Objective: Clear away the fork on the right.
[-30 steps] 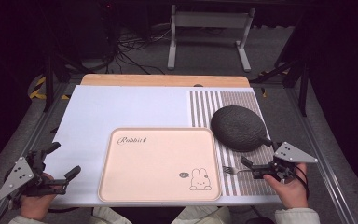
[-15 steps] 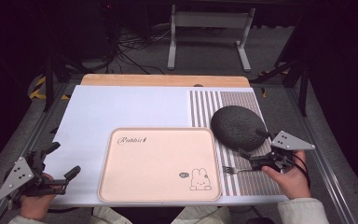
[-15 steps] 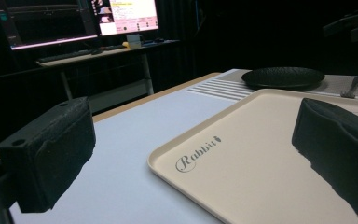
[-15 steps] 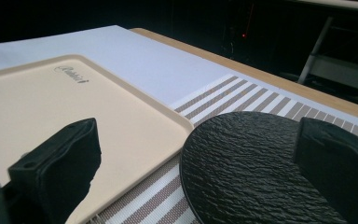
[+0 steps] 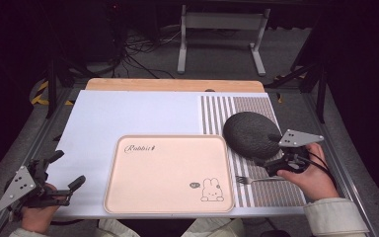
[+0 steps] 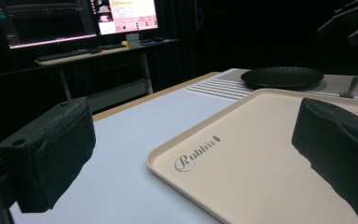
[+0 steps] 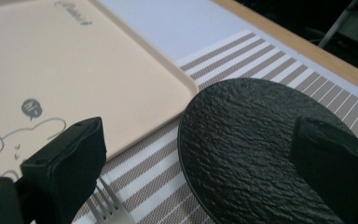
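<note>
Over the near right rim of the black plate [image 5: 249,132], on the right side of the bench [image 5: 128,113]: right hand-held gripper [image 5: 268,149], jaws spread wide, nothing between them. In the right gripper view, one jaw over the plate's rough face [image 7: 247,135], the other out over the striped mat [image 7: 168,158], fork [image 7: 105,203] tines just below it. No contact with the plate to be made out.

At the front left corner: left hand-held gripper [image 5: 68,169], jaws likewise apart and empty, just off the tray [image 5: 168,173] edge and pointed across it.

Position of things: plate flat on the striped mat, just right of the tray's far right corner. Fork [image 5: 256,179] flat on the mat, near the plate's front edge, tines toward the tray. Tray bare.

Step in hand, as judged: approach to the plate, grasp not yet made. Fork as target not ruled out, being so close below.

Next move, as judged: calls for lowering until one jaw slips under the rim and the other sits on top, then closing. Low, flat rim, so a shallow angle probably needed; risk of nudging the fork.

Against the frame one second back: right hand-held gripper then nearer the person, level with the fork; now farther forward, over the plate rim. Left hand-held gripper, plate, fork and tray unchanged.
</note>
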